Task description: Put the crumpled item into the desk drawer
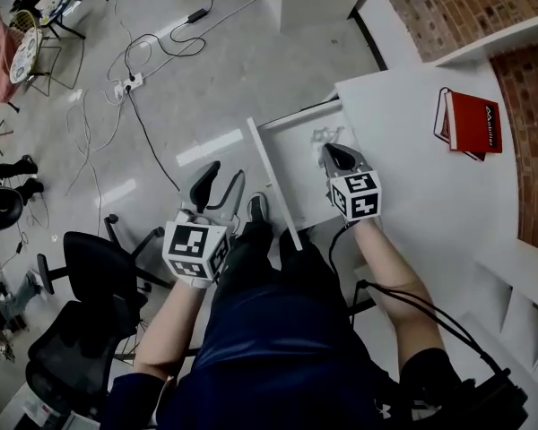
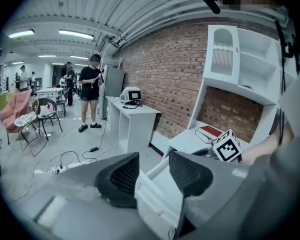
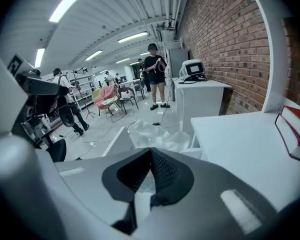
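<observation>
The crumpled item [image 1: 327, 138] already lies inside the open drawer [image 1: 291, 133], at its far end, just ahead of the right claw [image 1: 339, 158]. This claw has its 2 jaws pressed together on nothing and hovers over the drawer beside the tabletop [image 1: 412, 141]. The left claw [image 1: 221, 186] has its jaws apart and stands just outside the drawer front [image 1: 273, 182]. The panel's long axis runs across in front of this claw, so I judge the left one better placed to push the drawer in.
</observation>
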